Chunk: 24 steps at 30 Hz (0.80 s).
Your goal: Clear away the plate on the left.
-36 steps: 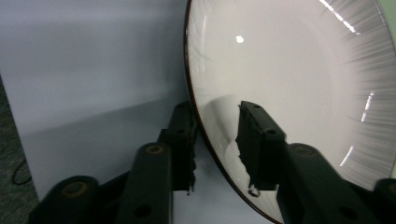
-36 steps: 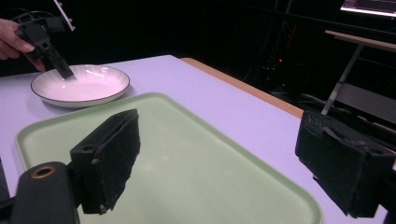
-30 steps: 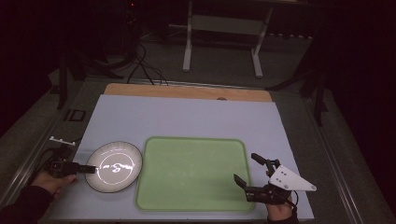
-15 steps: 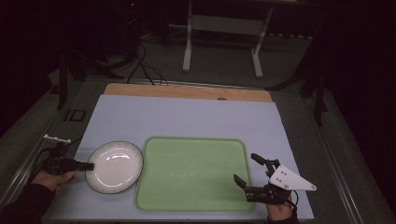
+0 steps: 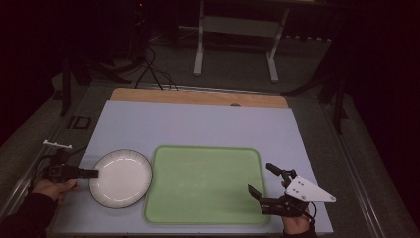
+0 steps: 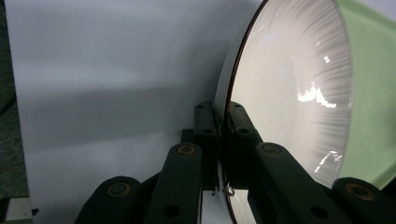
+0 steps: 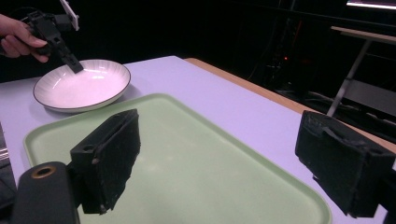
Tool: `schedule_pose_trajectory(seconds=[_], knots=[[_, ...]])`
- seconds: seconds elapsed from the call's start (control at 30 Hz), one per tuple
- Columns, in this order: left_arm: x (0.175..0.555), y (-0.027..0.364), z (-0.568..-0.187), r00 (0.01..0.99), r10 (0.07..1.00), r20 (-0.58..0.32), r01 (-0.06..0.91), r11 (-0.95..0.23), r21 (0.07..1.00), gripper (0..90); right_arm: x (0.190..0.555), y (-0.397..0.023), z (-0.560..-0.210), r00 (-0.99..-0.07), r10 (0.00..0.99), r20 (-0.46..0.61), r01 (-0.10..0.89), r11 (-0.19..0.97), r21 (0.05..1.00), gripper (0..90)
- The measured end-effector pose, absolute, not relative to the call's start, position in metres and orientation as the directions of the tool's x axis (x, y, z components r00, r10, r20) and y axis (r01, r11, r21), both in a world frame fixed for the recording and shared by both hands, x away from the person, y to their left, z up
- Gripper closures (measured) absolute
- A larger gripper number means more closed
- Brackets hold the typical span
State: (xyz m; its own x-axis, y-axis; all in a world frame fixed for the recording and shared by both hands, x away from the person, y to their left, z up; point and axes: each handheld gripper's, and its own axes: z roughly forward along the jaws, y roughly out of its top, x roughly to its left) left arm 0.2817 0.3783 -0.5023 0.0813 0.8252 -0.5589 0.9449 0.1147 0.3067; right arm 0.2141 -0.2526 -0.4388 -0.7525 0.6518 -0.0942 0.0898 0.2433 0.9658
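L gripper (image 5: 88, 173) has its jaws clamped on the plate (image 5: 121, 177) rim at the plate's 9 o'clock; in the left gripper view one jaw sits above the rim, one below. Plate lies on the tabletop (image 5: 198, 124), just beside the tray (image 5: 204, 184), at the tray's 9 o'clock. R gripper (image 5: 265, 182) hovers at the tray's 3 o'clock edge, jaws wide apart, nothing btwn them. Key relation: tray lies at 3 o'clock from the held plate, so prob. a short slide or lift that way; L hand is far nearer.

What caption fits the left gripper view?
Left hand-held gripper clamped on the white plate's rim, green tray beyond.
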Motion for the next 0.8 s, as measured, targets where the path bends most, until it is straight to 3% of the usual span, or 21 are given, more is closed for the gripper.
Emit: schedule_pose_trajectory(seconds=[0.8], knots=[[0.286, 0.362, -0.474, 0.105, 0.816, -0.568, 0.93, 0.122, 0.348, 84.0, 0.214, -0.254, -0.439, -0.754, 0.651, -0.091, 0.089, 0.237, 0.967, 13.7]])
